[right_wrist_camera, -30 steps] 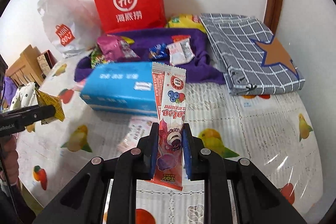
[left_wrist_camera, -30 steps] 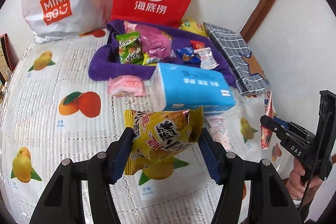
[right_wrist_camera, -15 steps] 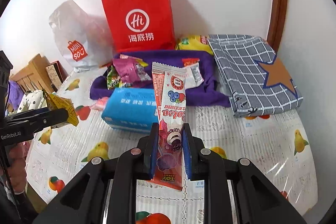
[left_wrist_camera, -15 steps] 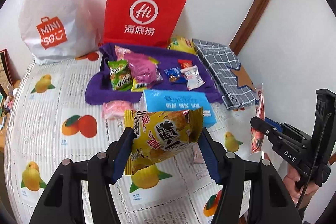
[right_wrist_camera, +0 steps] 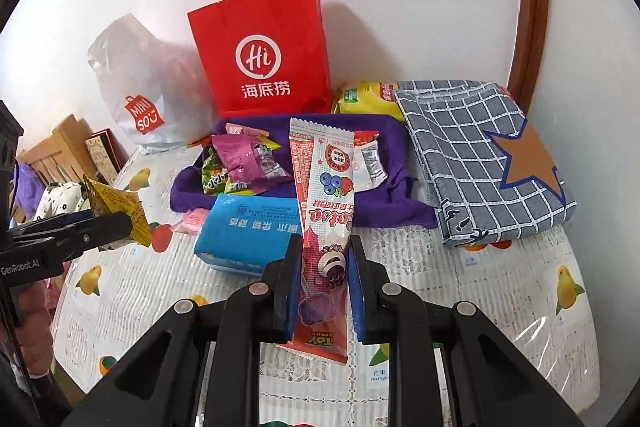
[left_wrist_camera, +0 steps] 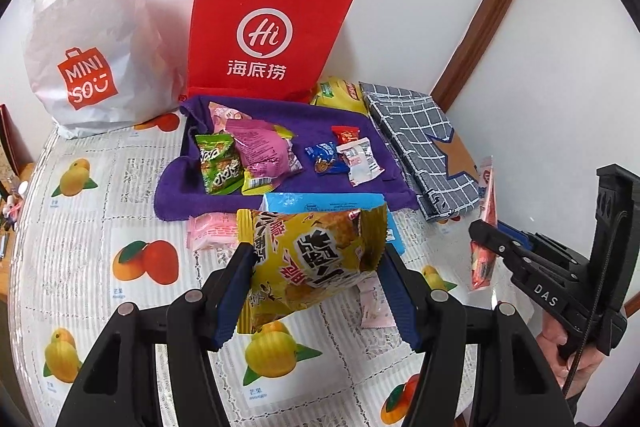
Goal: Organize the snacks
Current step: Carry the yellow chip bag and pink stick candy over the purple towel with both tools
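While both my hands hang above the surface (left_wrist_camera: 132, 187), each already carries a snack, and the purple cloth tray (left_wrist_camera: 376, 131) where the other snacks lie sits ahead at twelve o'clock from both. My left gripper (left_wrist_camera: 316, 291) has its fingers (left_wrist_camera: 236, 291) moderately spread and pressed on the sides of a crinkly yellow foil snack bag (left_wrist_camera: 316, 263), whose long axis runs across the gap, tilted. My right gripper (right_wrist_camera: 322, 287) has its fingers (right_wrist_camera: 290, 287) narrowed hard on a long, thin red-and-white stick packet (right_wrist_camera: 326, 211) that stands upright along the twelve-to-six line. A blue rectangular tissue pack (right_wrist_camera: 248, 231) lies between my fingers and the tray, so I judge the drop must pass over it; the right hand looks the nearer. The surface wears a clear-covered cloth printed with fruit. Behind the tray, against a white wall, stand a red paper carrier bag (left_wrist_camera: 272, 27) and a white plastic shop bag (left_wrist_camera: 92, 55); a grey checked folded cloth (right_wrist_camera: 488, 159) lies at two o'clock.
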Demonstrator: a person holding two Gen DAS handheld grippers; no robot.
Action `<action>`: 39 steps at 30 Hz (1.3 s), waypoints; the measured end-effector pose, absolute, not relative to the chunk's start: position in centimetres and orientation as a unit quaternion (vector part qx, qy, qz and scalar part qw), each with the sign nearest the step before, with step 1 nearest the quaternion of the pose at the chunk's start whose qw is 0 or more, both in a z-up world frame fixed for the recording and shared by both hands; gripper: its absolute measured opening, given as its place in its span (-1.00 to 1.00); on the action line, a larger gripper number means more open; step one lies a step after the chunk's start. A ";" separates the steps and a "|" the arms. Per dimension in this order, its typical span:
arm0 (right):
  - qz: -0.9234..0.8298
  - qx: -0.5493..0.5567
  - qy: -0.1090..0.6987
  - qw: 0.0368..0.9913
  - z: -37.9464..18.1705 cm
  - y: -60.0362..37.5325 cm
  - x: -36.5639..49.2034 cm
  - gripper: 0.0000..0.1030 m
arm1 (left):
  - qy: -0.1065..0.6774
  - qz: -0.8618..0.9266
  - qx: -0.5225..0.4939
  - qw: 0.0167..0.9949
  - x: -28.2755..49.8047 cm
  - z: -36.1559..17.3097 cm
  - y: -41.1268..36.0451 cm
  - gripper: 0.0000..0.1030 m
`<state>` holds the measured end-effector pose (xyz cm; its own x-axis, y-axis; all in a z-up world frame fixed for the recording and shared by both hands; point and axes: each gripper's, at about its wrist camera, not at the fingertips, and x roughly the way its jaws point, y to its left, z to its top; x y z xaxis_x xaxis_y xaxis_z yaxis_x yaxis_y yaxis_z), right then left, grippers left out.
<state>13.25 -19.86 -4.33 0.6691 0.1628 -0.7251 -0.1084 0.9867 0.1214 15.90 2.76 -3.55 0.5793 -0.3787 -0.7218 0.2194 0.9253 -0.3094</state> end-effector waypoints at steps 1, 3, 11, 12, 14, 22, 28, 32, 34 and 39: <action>0.072 0.034 0.402 0.912 -4.4 -19.9 13.4 -0.59 | 0.424 -0.173 -0.097 0.884 16.0 -3.5 2.9 0.17; 0.071 0.033 0.405 0.911 -4.5 -19.8 13.5 -0.59 | 0.423 -0.175 -0.101 0.883 16.1 -3.3 2.9 0.17; 0.086 0.046 0.391 0.915 -4.2 -20.8 13.9 -0.59 | 0.422 -0.191 -0.083 0.883 17.5 -1.8 1.5 0.18; 0.084 0.045 0.391 0.915 -4.1 -20.7 14.2 -0.59 | 0.423 -0.190 -0.085 0.882 17.7 -1.7 1.4 0.17; 0.088 0.044 0.385 0.918 -3.9 -20.4 14.3 -0.59 | 0.427 -0.188 -0.087 0.880 18.0 -1.5 1.2 0.17; 0.093 0.031 0.388 0.917 -4.8 -20.3 14.6 -0.59 | 0.416 -0.186 -0.085 0.886 18.6 -1.9 1.4 0.17; 0.091 0.044 0.389 0.916 -5.1 -20.6 16.5 -0.59 | 0.415 -0.178 -0.086 0.888 19.8 -1.9 1.9 0.17; 0.092 0.040 0.387 0.916 -5.0 -20.3 17.9 -0.59 | 0.413 -0.174 -0.089 0.889 20.6 -1.9 2.2 0.17; 0.093 0.038 0.385 0.917 -4.8 -20.1 18.5 -0.59 | 0.413 -0.173 -0.093 0.889 21.1 -1.9 2.4 0.17; 0.096 0.030 0.377 0.921 -4.4 -19.4 19.9 -0.59 | 0.413 -0.170 -0.096 0.890 22.6 -2.0 2.6 0.17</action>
